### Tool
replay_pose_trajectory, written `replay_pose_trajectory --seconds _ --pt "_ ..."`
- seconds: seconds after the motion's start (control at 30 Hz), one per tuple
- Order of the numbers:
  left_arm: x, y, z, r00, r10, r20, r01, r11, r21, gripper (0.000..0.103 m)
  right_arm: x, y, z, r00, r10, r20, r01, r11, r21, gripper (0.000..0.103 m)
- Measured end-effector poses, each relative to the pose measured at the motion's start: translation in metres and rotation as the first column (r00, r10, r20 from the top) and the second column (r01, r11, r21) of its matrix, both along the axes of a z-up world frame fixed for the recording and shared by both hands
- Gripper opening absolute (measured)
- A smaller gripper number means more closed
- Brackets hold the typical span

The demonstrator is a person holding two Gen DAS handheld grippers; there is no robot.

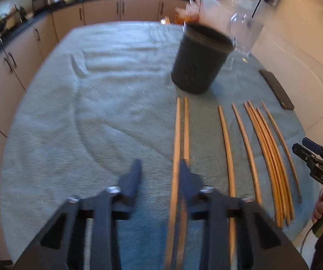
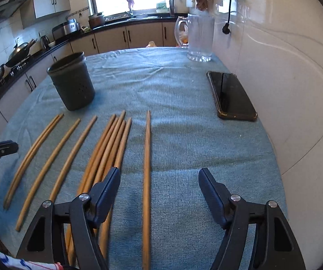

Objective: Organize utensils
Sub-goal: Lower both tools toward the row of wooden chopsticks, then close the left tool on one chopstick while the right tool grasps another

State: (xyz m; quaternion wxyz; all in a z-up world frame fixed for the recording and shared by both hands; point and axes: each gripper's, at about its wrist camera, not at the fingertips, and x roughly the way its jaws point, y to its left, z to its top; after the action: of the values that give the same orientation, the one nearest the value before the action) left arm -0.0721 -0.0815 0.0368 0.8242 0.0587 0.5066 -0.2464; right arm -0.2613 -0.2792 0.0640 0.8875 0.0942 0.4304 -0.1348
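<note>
My left gripper (image 1: 159,168) is blurry, jaws apart, one chopstick (image 1: 176,157) between them. My right gripper (image 2: 159,180) gapes around a single stick (image 2: 147,157), whose near end is cut off at the bottom.

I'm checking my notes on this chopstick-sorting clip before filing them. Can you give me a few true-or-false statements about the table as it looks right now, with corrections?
1. The dark holder stands upright with no chopsticks in it. True, as far as its rim shows.
2. The phone lies left of the holder. False: it lies to the right, near the wall.
3. A single chopstick lies between the open jaws of the right gripper. True.
4. The clear jug lies tipped over. False: it stands upright at the far edge.
5. The chopsticks lie on a bare wooden table. False: a blue-green cloth covers it.
</note>
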Motion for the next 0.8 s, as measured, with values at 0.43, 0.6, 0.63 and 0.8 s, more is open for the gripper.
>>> replay_pose_trajectory --seconds 0.43,0.6,0.63,0.8 --pt "0.017 -0.018 -0.019 1.0 -0.026 -0.012 0.026 0.999 -0.019 0.021 0.0 -0.011 -0.008 0.999 -0.036 -0.016 0.036 0.999 0.022 0.076" --pt "0.02 -0.021 -0.021 0.999 -0.033 -0.002 0.033 0.999 0.02 0.007 -0.001 -0.012 -0.011 0.999 -0.04 -0.022 0.041 0.999 0.029 0.076" --pt "0.02 -0.023 -0.021 0.999 -0.041 0.004 0.041 0.999 0.035 0.007 -0.001 -0.012 -0.011 0.999 -0.041 -0.025 0.042 0.999 0.029 0.076" --pt "0.024 -0.033 -0.02 0.998 -0.053 -0.013 0.054 0.994 0.095 0.007 0.01 -0.013 -0.011 0.998 -0.004 -0.059 0.005 1.0 0.024 0.073"
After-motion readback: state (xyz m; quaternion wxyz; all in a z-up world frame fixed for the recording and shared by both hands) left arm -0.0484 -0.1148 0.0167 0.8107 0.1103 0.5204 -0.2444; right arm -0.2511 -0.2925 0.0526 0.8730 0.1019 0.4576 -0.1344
